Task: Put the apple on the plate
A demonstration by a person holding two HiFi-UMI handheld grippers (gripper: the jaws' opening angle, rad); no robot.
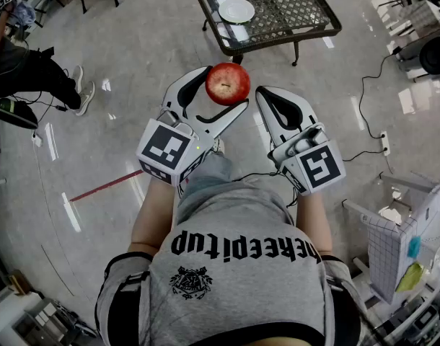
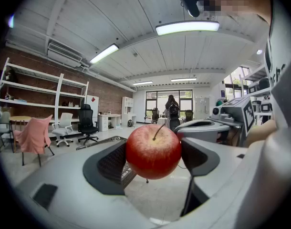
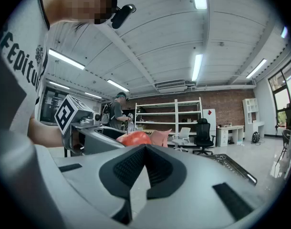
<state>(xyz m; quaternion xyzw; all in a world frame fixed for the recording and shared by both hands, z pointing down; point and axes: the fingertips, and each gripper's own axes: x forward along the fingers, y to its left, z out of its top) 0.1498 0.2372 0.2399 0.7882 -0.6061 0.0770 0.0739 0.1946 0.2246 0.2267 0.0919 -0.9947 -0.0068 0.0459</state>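
A dark wire table (image 1: 292, 6) is seen at the top of the head view. A red line (image 1: 104, 186) is painted on the shiny floor (image 1: 148, 42) at the left, and a white plug strip (image 1: 384, 144) is laid at the right. In the left gripper view, white shelves (image 2: 61, 97) and a black chair (image 2: 87, 123) are seen at the left

**Head view: apple held over the floor, plate on a mesh table**

- Apple (image 1: 228, 83): red, stem dimple up, clamped between the two jaws of the left gripper (image 1: 226, 89).
- Right gripper (image 1: 263, 94): just beside the apple, jaws together, nothing between them.
- Plate (image 1: 236, 10): white, bare, on the dark mesh table (image 1: 310, 16), well apart from the apple.
- Floor: glossy grey, with a red tape line (image 1: 104, 186) and a power strip (image 1: 383, 144) with its cable.
- Bystander's shoes (image 1: 81, 89): at the left edge.
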